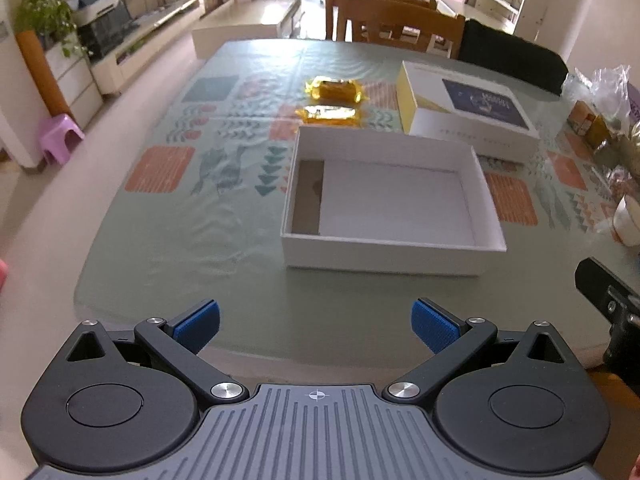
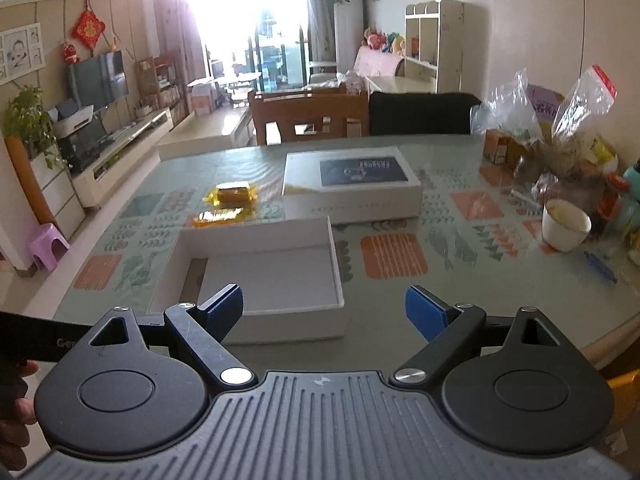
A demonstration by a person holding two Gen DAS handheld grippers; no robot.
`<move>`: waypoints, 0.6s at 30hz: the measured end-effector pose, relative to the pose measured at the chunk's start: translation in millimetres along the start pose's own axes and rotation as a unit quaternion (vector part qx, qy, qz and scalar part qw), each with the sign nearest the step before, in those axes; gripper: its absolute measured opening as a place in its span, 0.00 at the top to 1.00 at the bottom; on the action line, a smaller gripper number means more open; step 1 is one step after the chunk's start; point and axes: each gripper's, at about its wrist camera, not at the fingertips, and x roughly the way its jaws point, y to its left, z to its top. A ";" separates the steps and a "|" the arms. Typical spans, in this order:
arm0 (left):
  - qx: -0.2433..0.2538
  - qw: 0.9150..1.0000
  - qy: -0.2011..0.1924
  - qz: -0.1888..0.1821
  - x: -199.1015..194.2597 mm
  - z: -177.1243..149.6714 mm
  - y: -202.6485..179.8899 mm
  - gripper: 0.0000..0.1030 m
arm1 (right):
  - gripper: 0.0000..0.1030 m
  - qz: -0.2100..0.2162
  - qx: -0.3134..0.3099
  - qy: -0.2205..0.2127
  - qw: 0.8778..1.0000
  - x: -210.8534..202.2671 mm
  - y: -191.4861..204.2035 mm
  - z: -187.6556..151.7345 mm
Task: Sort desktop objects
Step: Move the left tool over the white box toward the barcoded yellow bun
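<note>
Left wrist view: two gold-wrapped packets [image 1: 335, 89] [image 1: 329, 114] on the table [image 1: 168, 248], long axes crosswise, just beyond the far wall of the open white box [image 1: 390, 242], which holds nothing visible. Straight ahead of the left gripper [image 1: 316, 322], fingers spread wide, nothing held. Well left of the right gripper [image 2: 324, 312], likewise spread, empty. Left side judged nearer. Lidded box [image 1: 468, 106] right of the packets.
</note>
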 end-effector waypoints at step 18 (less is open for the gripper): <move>-0.020 0.999 0.005 -0.033 43.6 62.3 18.1 0.00 | 0.00 -0.006 -0.005 -0.009 1.000 49.5 28.7 44.0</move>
